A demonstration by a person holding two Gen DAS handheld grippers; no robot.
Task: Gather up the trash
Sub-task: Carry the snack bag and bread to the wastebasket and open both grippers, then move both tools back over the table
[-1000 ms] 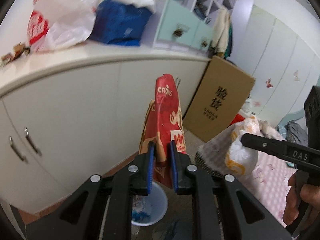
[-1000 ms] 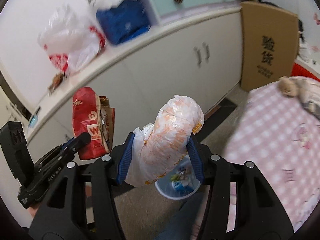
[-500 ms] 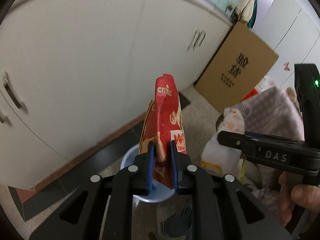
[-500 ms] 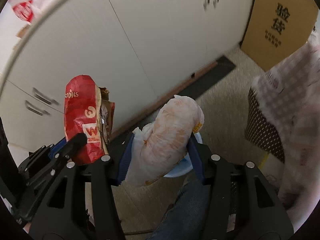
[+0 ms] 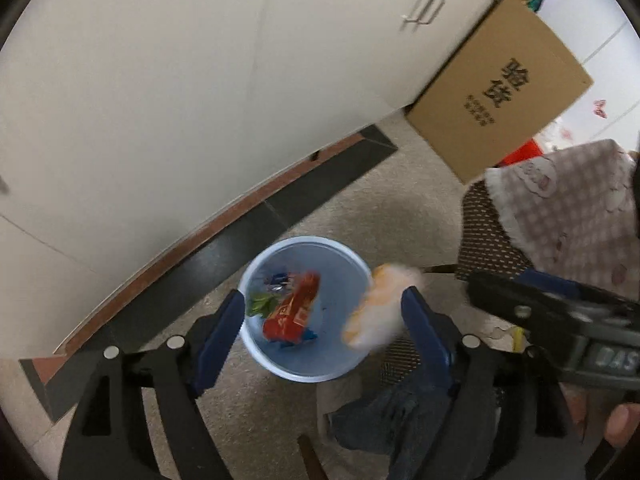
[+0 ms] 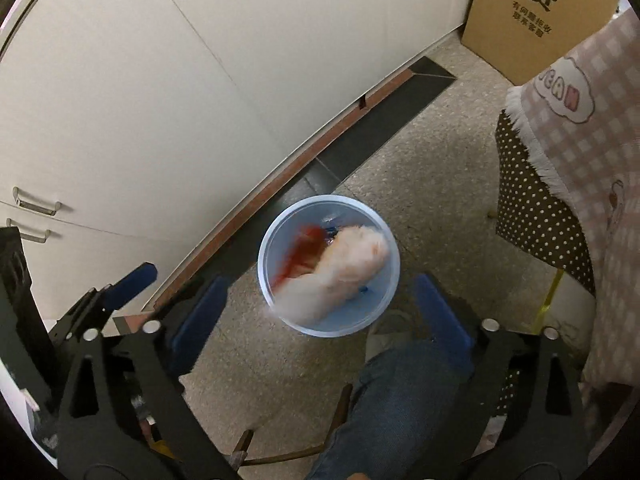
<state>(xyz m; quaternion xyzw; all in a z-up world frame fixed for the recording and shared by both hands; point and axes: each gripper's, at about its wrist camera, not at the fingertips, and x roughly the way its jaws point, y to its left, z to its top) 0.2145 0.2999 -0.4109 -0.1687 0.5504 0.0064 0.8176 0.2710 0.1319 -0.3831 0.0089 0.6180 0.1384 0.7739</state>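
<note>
A light blue bin point(image 5: 304, 241) point(image 6: 394, 248) stands on the speckled floor directly below both grippers. A red snack bag point(image 5: 292, 312) point(image 6: 304, 250) lies inside it on other scraps. A white and orange plastic bag point(image 5: 376, 308) point(image 6: 340, 268), blurred, drops over the bin's opening. My left gripper point(image 5: 322, 332) has its jaws opening, with nothing pressed between its blue pads. My right gripper point(image 6: 322, 320) is also opening wide, the plastic bag free below it. Each gripper shows at the edge of the other's view.
White cabinet doors point(image 5: 200, 100) rise just behind the bin, with a dark strip along their base. A cardboard box point(image 5: 500, 88) leans at the right. A pink checked cloth point(image 6: 592, 128) hangs over a dotted cover close by. A person's jeans leg point(image 6: 400, 408) is beside the bin.
Both grippers came down over the bin and tipped downward. The left one let go of the red snack bag and the right one let go of the plastic bag; both bags dropped toward the bin.
</note>
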